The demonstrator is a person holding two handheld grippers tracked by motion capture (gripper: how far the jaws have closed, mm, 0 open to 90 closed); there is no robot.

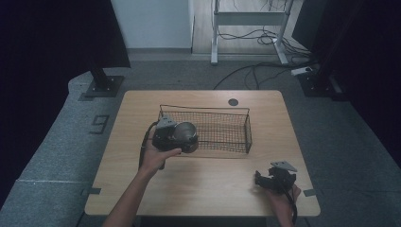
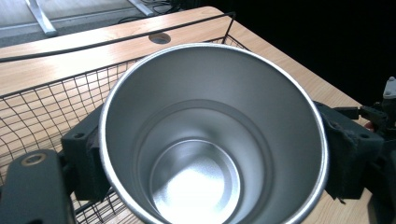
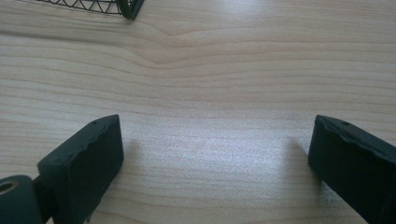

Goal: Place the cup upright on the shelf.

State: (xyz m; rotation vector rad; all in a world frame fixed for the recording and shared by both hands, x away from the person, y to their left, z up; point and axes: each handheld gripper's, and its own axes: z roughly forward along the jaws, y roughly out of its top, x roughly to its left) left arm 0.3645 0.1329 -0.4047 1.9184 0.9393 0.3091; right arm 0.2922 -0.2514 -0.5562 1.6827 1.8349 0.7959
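Note:
A shiny empty metal cup [image 1: 186, 131] hangs tilted at the left end of the black wire basket [image 1: 222, 133], its open mouth turned toward the camera. My left gripper [image 1: 185, 140] is shut on the cup [image 2: 210, 140]; a black pad presses each side of its wall, just above the basket mesh [image 2: 46, 107]. My right gripper [image 1: 259, 179] rests low over the wooden table [image 1: 213, 184] near its front right corner. In the right gripper view, that gripper [image 3: 215, 154] stands open with bare wood between its fingers.
The basket sits mid-table, its near corner [image 3: 126, 7] far ahead of the right gripper. A round cable hole [image 1: 233, 102] lies behind the basket. Desk legs and cables stand on the floor beyond the far edge. The right gripper [image 2: 383, 112] shows at the edge of the left gripper view.

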